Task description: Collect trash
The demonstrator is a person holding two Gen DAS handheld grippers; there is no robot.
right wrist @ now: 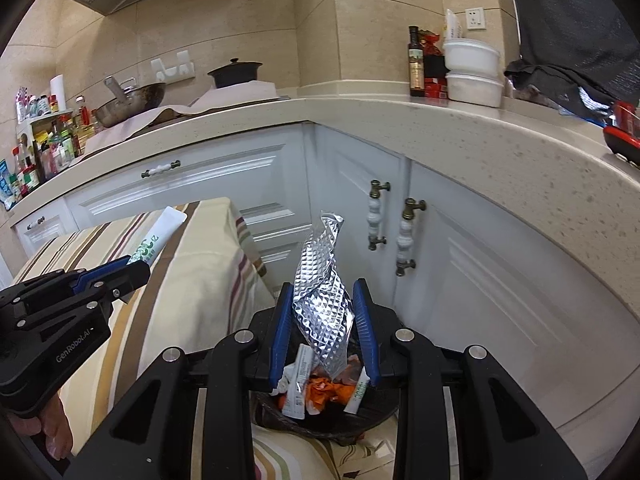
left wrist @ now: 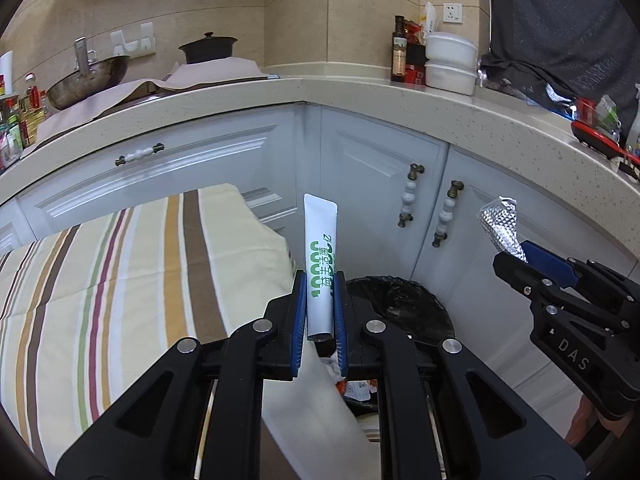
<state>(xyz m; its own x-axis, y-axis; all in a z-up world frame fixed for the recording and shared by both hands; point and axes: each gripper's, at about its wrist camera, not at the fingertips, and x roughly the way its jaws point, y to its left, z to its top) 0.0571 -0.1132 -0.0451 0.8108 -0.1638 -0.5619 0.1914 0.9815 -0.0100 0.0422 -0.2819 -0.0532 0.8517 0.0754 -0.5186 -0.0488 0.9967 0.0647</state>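
Observation:
My left gripper is shut on a white stick sachet with green print, held upright over the near rim of a bin lined with a black bag. It also shows in the right wrist view. My right gripper holds a crumpled silver foil wrapper between its blue pads, above the bin, which holds several wrappers. In the left wrist view the right gripper and foil are at the right.
A table with a striped cloth lies left of the bin. White corner cabinets stand behind it under a beige counter that carries a wok, a dark pot, bottles and white tubs.

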